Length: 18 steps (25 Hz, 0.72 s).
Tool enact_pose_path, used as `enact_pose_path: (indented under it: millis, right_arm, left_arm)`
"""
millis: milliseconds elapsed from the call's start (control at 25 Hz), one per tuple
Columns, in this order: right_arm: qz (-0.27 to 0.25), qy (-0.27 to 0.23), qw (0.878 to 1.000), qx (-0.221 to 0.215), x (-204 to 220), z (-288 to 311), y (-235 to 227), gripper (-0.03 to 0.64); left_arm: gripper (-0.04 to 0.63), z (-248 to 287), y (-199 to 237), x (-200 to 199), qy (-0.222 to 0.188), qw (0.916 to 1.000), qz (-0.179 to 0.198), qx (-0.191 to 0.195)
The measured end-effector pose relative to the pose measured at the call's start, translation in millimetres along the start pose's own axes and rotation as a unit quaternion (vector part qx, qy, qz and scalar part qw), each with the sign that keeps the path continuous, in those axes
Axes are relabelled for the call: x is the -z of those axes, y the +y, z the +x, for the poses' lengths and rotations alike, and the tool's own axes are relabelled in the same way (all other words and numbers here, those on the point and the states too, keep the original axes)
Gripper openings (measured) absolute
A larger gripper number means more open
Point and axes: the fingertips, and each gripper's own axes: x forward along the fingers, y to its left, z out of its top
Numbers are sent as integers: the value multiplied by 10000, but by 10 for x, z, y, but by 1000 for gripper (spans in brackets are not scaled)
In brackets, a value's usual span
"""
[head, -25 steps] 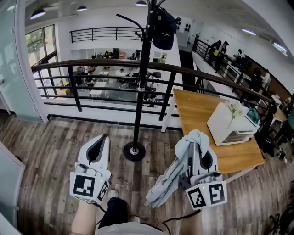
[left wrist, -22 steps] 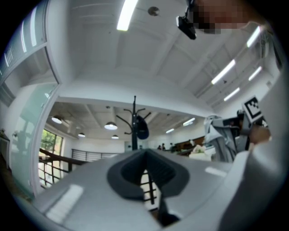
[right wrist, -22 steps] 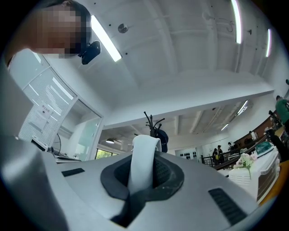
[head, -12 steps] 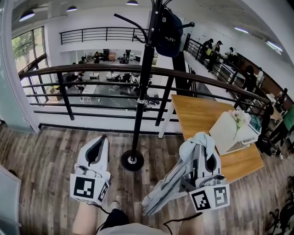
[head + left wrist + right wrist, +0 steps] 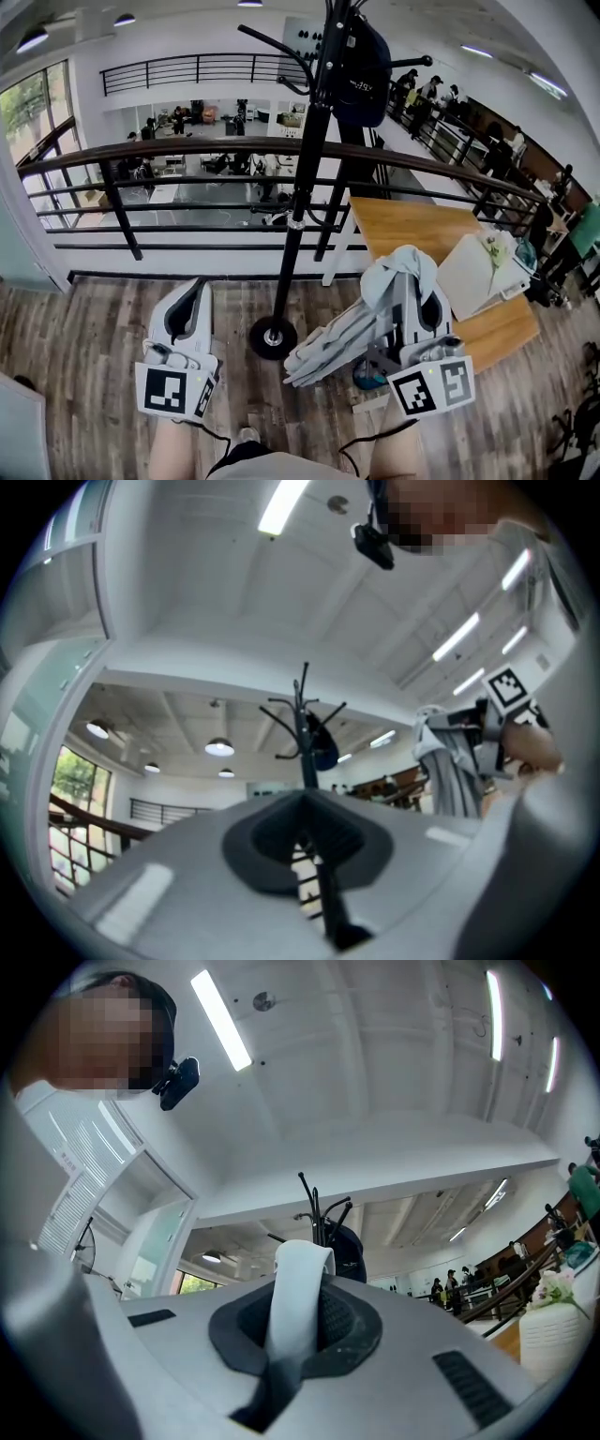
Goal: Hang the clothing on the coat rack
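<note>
A black coat rack [image 5: 302, 187] stands just ahead on a round base [image 5: 273, 337], in front of the railing. A dark navy bag [image 5: 364, 61] hangs from its upper hooks. My right gripper [image 5: 413, 286] is shut on a pale blue-grey garment [image 5: 342, 333], which drapes down and left off its jaws. In the right gripper view a loop of that cloth [image 5: 298, 1307] sticks up between the jaws, with the rack [image 5: 319, 1211] beyond. My left gripper [image 5: 192, 300] is shut and holds nothing, left of the base. The left gripper view shows the rack [image 5: 306, 728] above the jaws.
A black railing [image 5: 187, 150] runs across behind the rack, with an open lower floor beyond it. A wooden table [image 5: 412, 230] at the right carries a white box [image 5: 476, 274]. A blue object [image 5: 367, 377] lies on the wood floor under the garment. People stand far right.
The head view has tipped up and the rack looks nearer, its top more in frame. The garment in my right gripper has swung left toward the rack's base. The left gripper has hardly moved.
</note>
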Motion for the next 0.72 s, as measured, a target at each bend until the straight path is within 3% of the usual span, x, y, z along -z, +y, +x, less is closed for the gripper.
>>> enact_pose_path:
  millis: [400,720]
  right_arm:
    - [-9,68,9999,129,45,770,158,5]
    - [268,190,9992,213,0,1201,132,5]
  left_arm:
    - [9,351,514,192,-3,9995,109,308]
    - [8,543,661,349,-3,9989,-86,468]
